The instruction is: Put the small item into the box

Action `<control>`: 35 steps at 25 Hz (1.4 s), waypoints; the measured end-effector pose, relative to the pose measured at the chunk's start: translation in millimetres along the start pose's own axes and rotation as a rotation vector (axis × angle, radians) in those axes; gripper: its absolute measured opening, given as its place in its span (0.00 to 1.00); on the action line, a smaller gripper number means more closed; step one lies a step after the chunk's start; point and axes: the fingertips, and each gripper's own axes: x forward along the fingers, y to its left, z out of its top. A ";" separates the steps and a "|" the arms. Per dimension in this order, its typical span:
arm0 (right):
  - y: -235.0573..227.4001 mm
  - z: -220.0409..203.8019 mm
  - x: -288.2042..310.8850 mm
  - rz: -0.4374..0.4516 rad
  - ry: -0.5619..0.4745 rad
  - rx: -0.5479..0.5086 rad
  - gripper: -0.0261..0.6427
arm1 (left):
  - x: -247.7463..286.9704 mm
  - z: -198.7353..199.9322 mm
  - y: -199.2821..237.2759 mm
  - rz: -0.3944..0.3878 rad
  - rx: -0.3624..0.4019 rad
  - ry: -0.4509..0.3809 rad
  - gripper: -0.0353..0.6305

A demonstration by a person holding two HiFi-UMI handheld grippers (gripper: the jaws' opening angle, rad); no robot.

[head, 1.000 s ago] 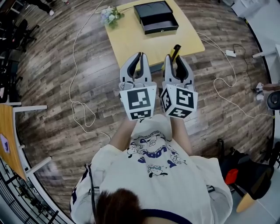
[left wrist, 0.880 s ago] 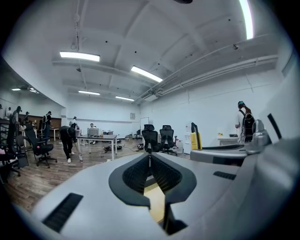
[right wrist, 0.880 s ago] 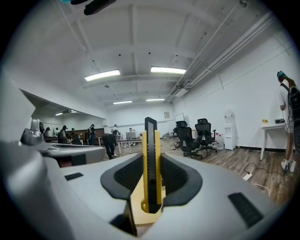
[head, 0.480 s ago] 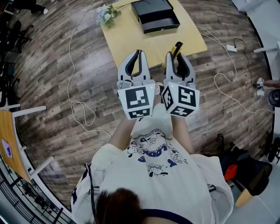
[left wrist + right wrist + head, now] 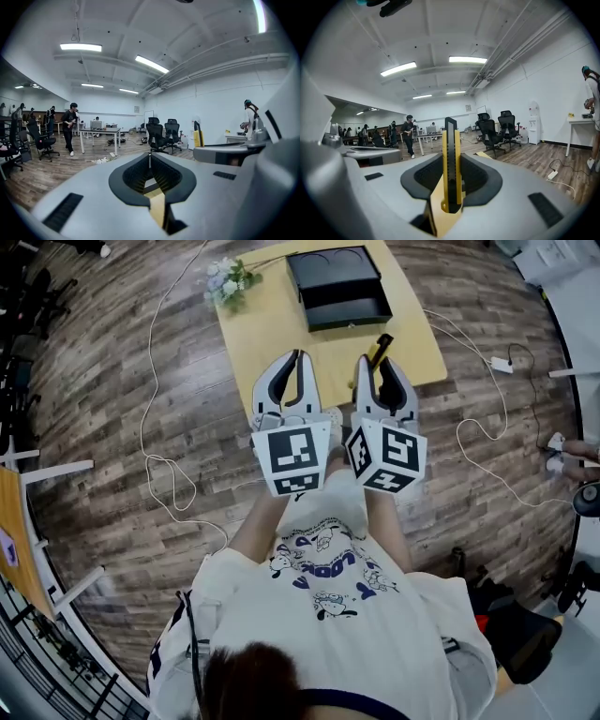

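Note:
A black open box (image 5: 339, 285) sits at the far end of a yellow table (image 5: 272, 329). My right gripper (image 5: 376, 362) is shut on a yellow and black utility knife (image 5: 380, 345), which pokes out past the fingertips toward the box. In the right gripper view the knife (image 5: 450, 154) stands upright between the pads of that gripper (image 5: 450, 164). My left gripper (image 5: 297, 356) hovers beside it over the table's near edge, its jaws closed with nothing in them. The left gripper view shows this gripper (image 5: 150, 157) with its tips meeting.
A small bunch of flowers (image 5: 228, 279) lies at the table's far left corner. White cables (image 5: 159, 465) and a power strip (image 5: 501, 366) trail over the wooden floor. A dark bag (image 5: 525, 643) sits at the lower right. Office chairs (image 5: 161, 136) and people stand in the background.
Both grippers have advanced together toward the table and now reach over its near edge. The table and box sit lower and nearer in the head view. The knife stays gripped.

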 end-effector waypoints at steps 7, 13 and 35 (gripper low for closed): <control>-23.3 12.5 64.5 0.043 0.033 -0.004 0.23 | 63.1 11.8 4.9 0.044 -0.011 0.016 0.09; -43.3 22.6 112.4 0.086 0.063 -0.017 0.23 | 111.5 19.0 6.9 0.084 -0.030 0.039 0.09; -82.6 -27.5 261.2 0.357 0.286 -0.254 0.23 | 221.9 -36.8 28.7 0.273 -0.155 0.228 0.09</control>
